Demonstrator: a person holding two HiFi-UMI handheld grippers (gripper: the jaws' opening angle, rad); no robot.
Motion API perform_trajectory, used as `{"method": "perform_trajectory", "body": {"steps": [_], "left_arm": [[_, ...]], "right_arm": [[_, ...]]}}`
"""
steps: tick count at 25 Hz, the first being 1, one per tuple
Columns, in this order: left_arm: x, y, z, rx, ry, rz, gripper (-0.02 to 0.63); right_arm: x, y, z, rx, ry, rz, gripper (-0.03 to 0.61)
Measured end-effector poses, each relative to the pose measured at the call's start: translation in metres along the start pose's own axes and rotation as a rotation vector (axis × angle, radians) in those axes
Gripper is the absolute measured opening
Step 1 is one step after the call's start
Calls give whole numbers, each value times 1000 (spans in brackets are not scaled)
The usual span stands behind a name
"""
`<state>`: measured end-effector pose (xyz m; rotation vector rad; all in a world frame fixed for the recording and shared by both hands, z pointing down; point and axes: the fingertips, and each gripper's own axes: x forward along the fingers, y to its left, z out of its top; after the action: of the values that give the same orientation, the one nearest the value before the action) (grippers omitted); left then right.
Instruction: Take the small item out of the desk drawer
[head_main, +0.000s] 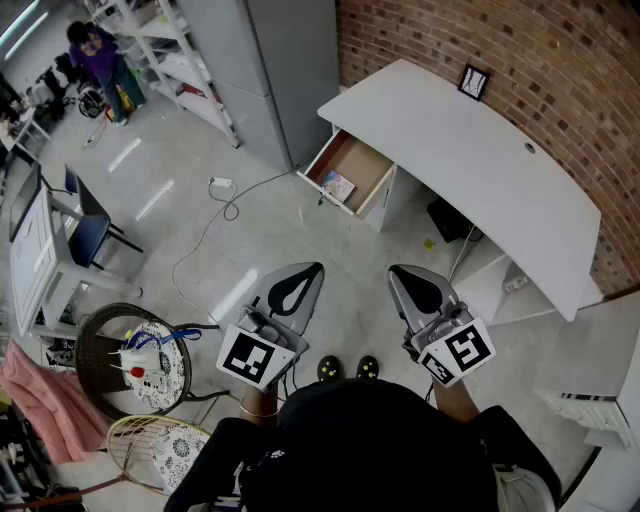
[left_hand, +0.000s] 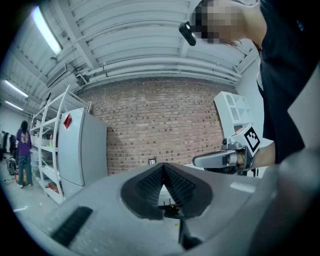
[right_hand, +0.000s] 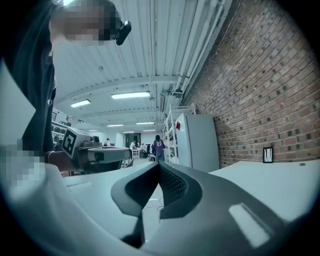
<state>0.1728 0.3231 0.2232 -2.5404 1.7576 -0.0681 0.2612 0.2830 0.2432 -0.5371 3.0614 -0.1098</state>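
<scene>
Left hand-held gripper (head_main: 314, 267) and right hand-held gripper (head_main: 396, 271) clenched empty; ahead, curved white desk (head_main: 470, 150), open wooden drawer (head_main: 362, 163), red brick wall (head_main: 560, 60).

small item (head_main: 338, 186) in drawer (head_main: 365, 160) too tiny, perhaps printed card

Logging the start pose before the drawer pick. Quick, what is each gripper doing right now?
Left gripper: jaws closed, holding nothing.
Right gripper: jaws closed, holding nothing.

Bright light is cast by ceiling tubes (right_hand: 131, 95), with glare on the floor (head_main: 158, 197). Gripper views are bent and darkened at edges.
</scene>
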Motion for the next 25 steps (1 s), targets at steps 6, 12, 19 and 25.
{"method": "perform_trajectory", "body": {"steps": [6, 12, 19, 25], "left_arm": [[-1, -5, 1, 1, 6, 5, -12], [-2, -7, 2, -1, 7, 13, -11], [-3, -7, 2, -20, 5, 35, -11], [1, -9, 5, -7, 9, 55, -11]], "right_arm": [[-4, 0, 2, -7, -4, 1, 11], [-8, 1, 5, 17, -32, 18, 11], [-12, -4, 6, 38, -57, 34, 11], [-13, -10, 7, 48, -65, 50, 12]]}}
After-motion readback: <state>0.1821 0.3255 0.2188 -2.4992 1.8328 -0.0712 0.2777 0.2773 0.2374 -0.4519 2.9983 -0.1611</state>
